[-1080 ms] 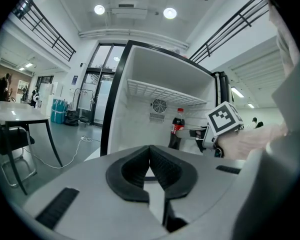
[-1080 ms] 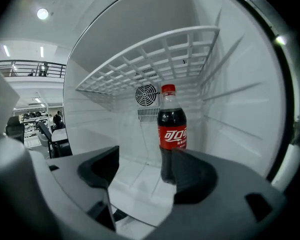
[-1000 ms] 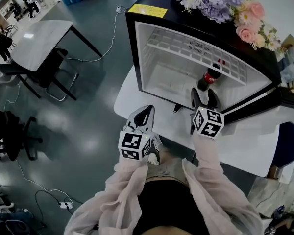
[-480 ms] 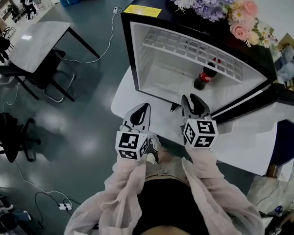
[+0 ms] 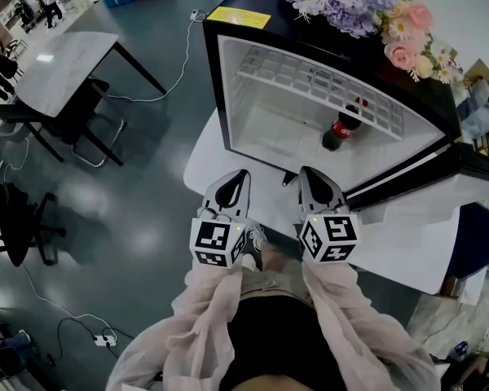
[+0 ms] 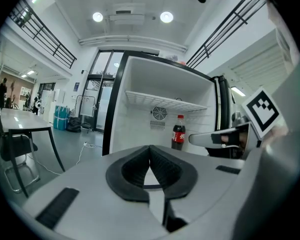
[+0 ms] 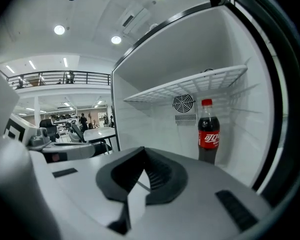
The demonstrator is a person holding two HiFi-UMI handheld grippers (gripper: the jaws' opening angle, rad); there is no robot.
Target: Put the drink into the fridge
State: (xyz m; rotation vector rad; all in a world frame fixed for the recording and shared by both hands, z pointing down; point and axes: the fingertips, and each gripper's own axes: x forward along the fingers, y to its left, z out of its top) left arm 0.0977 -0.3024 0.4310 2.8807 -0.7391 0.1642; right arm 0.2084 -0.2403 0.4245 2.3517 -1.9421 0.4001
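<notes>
A cola bottle (image 5: 341, 129) with a red cap and red label stands upright on the floor of the open small fridge (image 5: 253, 47), toward its right wall. It shows as well in the left gripper view (image 6: 178, 132) and the right gripper view (image 7: 209, 132). My right gripper (image 5: 308, 176) is shut with nothing between its jaws, held outside the fridge in front of its opening. My left gripper (image 5: 236, 179) hangs beside it, also shut and empty. Each gripper view shows its own jaws closed together, left (image 6: 150, 151) and right (image 7: 143, 155).
A wire shelf (image 5: 310, 76) spans the upper part of the fridge. The fridge sits on a white table (image 5: 407, 247). Flowers (image 5: 367, 6) lie on top of the fridge. A second white table (image 5: 65, 68) with dark chairs stands at the left on the grey floor.
My right gripper let go of the bottle, drew back out of the fridge and closed its jaws. The bottle stays upright inside. The left gripper has barely moved.
</notes>
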